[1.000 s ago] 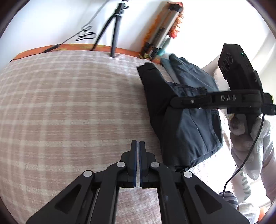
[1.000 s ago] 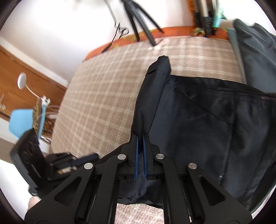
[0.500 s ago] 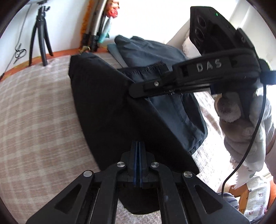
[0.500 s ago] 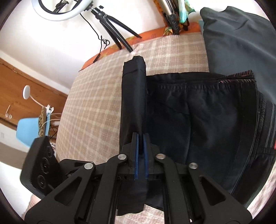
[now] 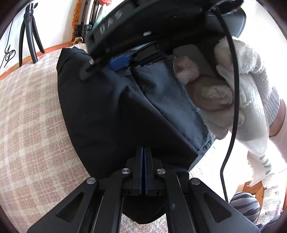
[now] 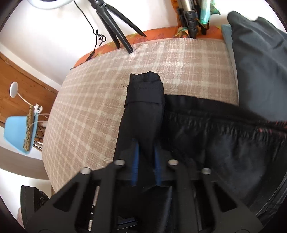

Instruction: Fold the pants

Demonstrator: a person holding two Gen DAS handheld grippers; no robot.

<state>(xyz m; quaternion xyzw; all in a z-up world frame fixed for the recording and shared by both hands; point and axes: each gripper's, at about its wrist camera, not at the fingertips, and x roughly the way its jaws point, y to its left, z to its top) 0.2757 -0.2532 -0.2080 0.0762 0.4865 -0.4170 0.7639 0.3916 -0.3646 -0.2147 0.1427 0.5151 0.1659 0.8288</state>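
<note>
A: What carries everything here?

B: A bed covered with a beige checked cloth (image 6: 100,114), an orange sheet (image 6: 156,35) showing along its far edge against a white wall. A black tripod (image 6: 114,23) stands on that far edge, folded stands (image 6: 190,12) lean further along it, and a blue chair (image 6: 18,132) sits beyond the bed's left side by a wooden panel.

A: And the black pants (image 5: 111,111)?

B: Lying on the right part of the bed, with a folded leg end (image 6: 145,96) pointing to the far edge. A grey garment (image 6: 260,62) lies by the far right corner.

A: The left gripper (image 5: 143,161)?

B: Its jaws are pressed fully together over the near edge of the pants; I cannot tell whether cloth is pinched between them.

A: The right gripper (image 6: 146,157)?

B: Its jaws have just been opening and stand slightly parted, with the folded leg running between the blue pads. A gloved hand (image 5: 238,93) holds that gripper.
</note>
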